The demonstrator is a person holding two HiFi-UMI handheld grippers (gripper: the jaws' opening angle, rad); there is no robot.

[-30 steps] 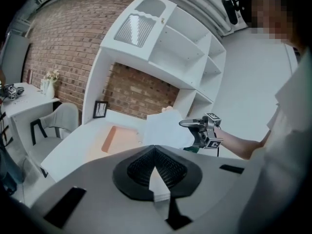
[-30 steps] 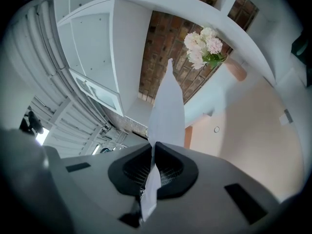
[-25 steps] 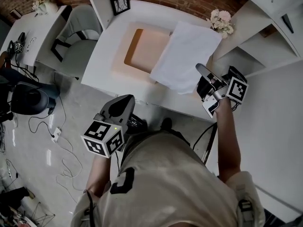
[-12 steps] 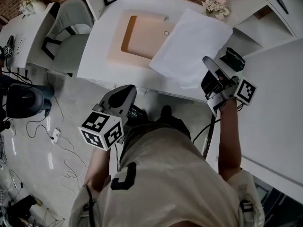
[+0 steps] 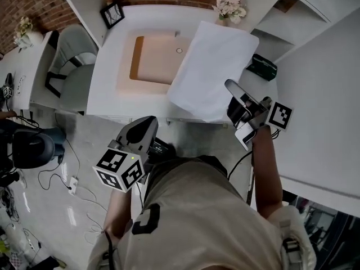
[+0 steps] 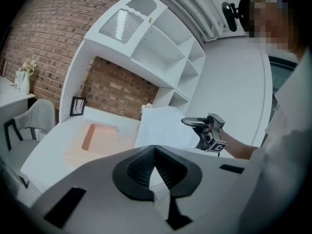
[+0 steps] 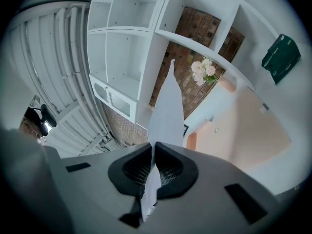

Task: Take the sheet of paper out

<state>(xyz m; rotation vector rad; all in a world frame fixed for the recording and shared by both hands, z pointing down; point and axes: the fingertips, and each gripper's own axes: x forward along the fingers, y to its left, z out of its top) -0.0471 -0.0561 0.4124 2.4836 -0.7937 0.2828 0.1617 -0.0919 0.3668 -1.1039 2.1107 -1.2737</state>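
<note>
The sheet (image 5: pixel 211 66) is up off the table (image 5: pixel 109 89), and the right gripper (image 5: pixel 229 85) has it. In the right gripper view the jaws are clamped together on the sheet's near edge. The paper runs edge-on between the pads and rises straight up past the shelves (image 7: pixel 126 43). From the head view the sheet hangs flat and broad over the right half of the table. Its left edge reaches over the right side of the peach tray (image 5: pixel 147 58), and its far corner points toward the flowers (image 5: pixel 228 4). It hides part of the tray; whether it touches the tray or the table cannot be told.

The left gripper (image 5: pixel 147 122) sits low at the table's near edge, well apart from the sheet. Its jaws are closed tip to tip with nothing between them. In its own view the sheet and the right gripper show beyond the jaws.

Out past the sheet, a dark green thing (image 5: pixel 261 66) lies on the white top just right of it. A black frame (image 5: pixel 112 14) stands at the far left corner by the brick wall (image 5: pixel 34 4). A grey chair (image 5: pixel 70 61) is at the table's left side, and cables (image 5: pixel 62 173) trail on the floor.
</note>
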